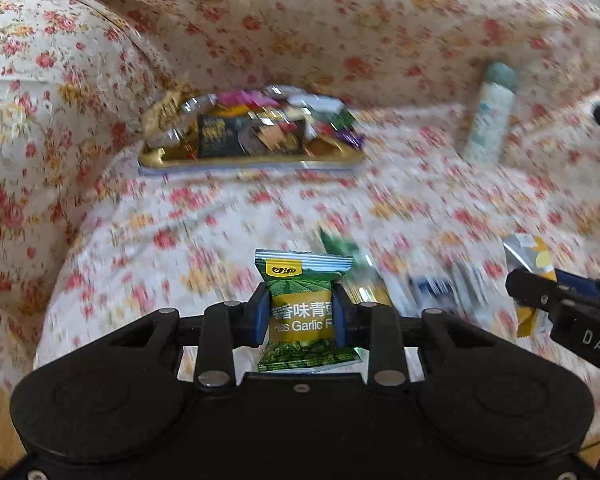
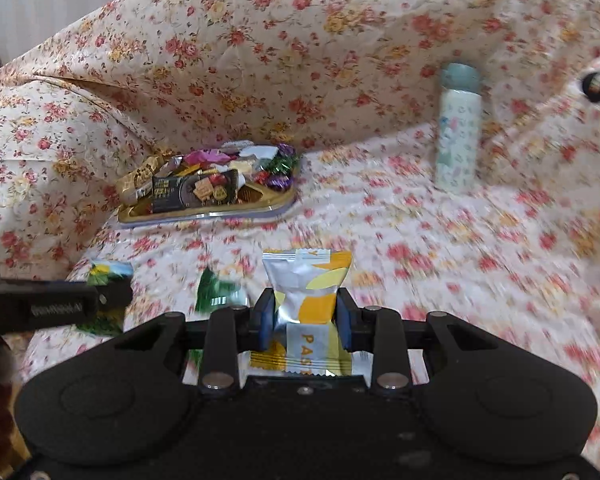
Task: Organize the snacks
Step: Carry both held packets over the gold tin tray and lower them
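Left wrist view shows the left gripper [image 1: 302, 316] clenched on a green pea packet [image 1: 305, 312], lifted clear of the floral cover [image 1: 220, 216], with the gold tray [image 1: 252, 158] farther back against the sofa's rear cushion. In the right wrist view the right gripper [image 2: 305, 318] grasps a silver-and-yellow pastry packet [image 2: 306, 292] the same way, also nearer than the tray. The tray already holds a heap of wrapped sweets and a dark packet, so the sorting looks well advanced; these 2 packets are not yet in it, and at least 2 or 3 more lie loose on the cover nearer than the tray, among them a green packet [image 2: 214, 290]. Motion blur smears those loose ones, so their count and kinds are uncertain. A pale bottle [image 2: 458, 132] stands right of the tray, and the tray's far side is hidden behind its heap.
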Demonstrator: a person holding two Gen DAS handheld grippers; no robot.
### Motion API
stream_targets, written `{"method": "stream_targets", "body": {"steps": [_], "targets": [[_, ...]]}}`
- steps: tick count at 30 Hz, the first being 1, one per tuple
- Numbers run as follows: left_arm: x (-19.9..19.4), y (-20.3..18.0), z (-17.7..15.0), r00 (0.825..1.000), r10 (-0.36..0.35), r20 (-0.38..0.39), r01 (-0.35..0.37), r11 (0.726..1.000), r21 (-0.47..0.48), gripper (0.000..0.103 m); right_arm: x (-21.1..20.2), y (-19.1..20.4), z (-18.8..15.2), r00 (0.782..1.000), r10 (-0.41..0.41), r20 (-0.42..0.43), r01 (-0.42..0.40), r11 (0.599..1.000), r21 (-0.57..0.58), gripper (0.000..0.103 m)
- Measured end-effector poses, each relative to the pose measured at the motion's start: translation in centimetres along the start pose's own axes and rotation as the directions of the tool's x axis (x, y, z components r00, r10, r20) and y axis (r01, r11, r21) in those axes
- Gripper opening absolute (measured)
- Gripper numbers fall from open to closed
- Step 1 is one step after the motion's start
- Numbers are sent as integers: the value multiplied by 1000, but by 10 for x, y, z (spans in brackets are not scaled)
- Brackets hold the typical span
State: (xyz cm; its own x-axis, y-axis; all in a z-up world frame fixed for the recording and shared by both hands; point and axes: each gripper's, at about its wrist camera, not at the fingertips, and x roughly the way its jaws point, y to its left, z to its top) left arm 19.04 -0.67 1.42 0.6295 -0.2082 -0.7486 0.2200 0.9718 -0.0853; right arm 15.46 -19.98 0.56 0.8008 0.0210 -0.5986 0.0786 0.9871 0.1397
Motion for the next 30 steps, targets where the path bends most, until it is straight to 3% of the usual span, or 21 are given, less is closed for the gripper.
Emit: {"method": "stream_targets", "body": {"steps": [14,24,30], "targets": [[-40,-18,-63,992,-63,-112,61,998,-18,39,-84,19,-58,999,2,-42,-4,999,-52,33],[-51,-17,-88,987,-63,-151,63,998,-1,39,-96,11,-81,994,29,-110,-29,1000,-2,33],[-53,-12,-105,983,-73,-167,65,997,-50,39,-94,12,-105,985,70,-159,-73,997,-10,33]]}}
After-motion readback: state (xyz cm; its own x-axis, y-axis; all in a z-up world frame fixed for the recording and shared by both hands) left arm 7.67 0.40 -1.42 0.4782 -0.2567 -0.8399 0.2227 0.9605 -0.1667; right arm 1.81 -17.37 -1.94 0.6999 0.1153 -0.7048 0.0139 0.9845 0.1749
